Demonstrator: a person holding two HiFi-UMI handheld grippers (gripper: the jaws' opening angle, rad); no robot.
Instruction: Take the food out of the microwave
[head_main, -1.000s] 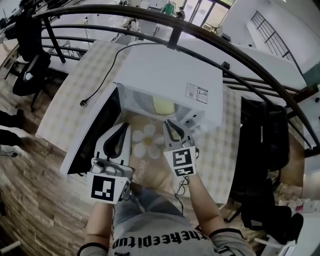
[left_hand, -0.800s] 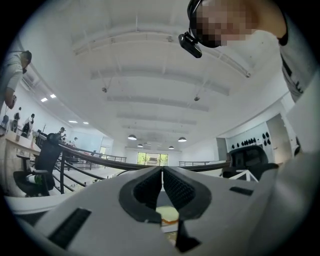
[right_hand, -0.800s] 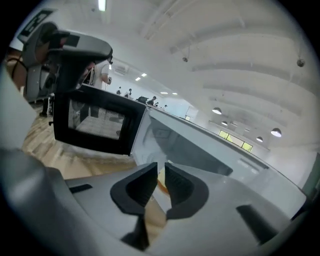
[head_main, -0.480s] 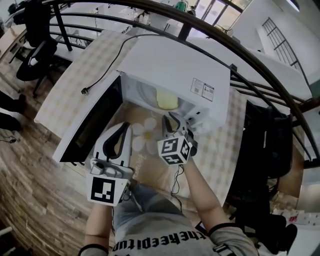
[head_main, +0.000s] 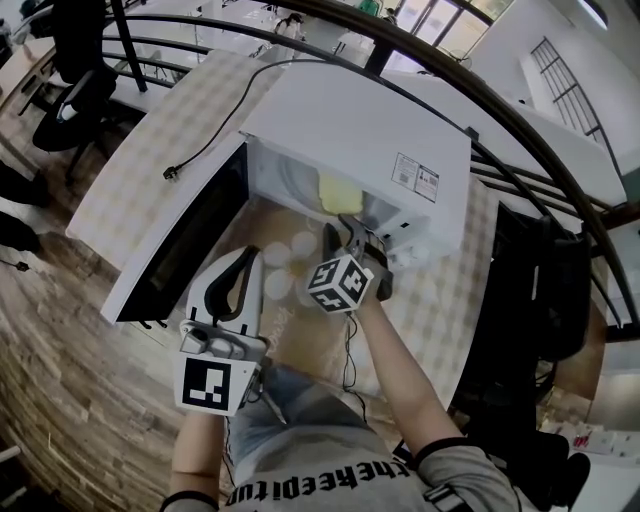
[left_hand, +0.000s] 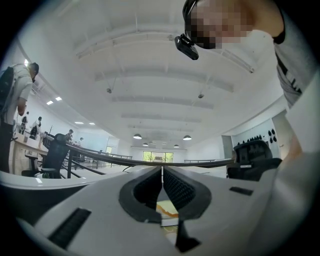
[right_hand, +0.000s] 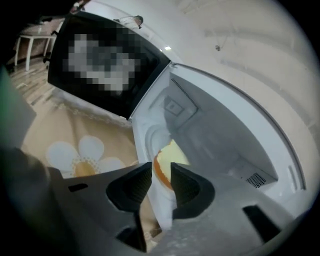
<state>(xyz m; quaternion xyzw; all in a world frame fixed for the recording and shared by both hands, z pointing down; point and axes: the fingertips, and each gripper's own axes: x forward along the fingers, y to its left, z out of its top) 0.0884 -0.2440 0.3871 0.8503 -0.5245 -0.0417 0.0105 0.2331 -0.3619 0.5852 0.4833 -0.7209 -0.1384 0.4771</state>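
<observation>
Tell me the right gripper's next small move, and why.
Probably ease the right gripper forward into the microwave until its fingers straddle the food. The door stands open, the fingers have just been opening with nothing between them yet, and the food sits inside, just beyond them.

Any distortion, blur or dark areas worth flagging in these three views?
Head view: heavy fisheye, the microwave bows, sharp and evenly lit. Left gripper view: black vignette, bright ceiling. Right gripper view: soft and hazy, the food blurred, left edge dark.
</observation>
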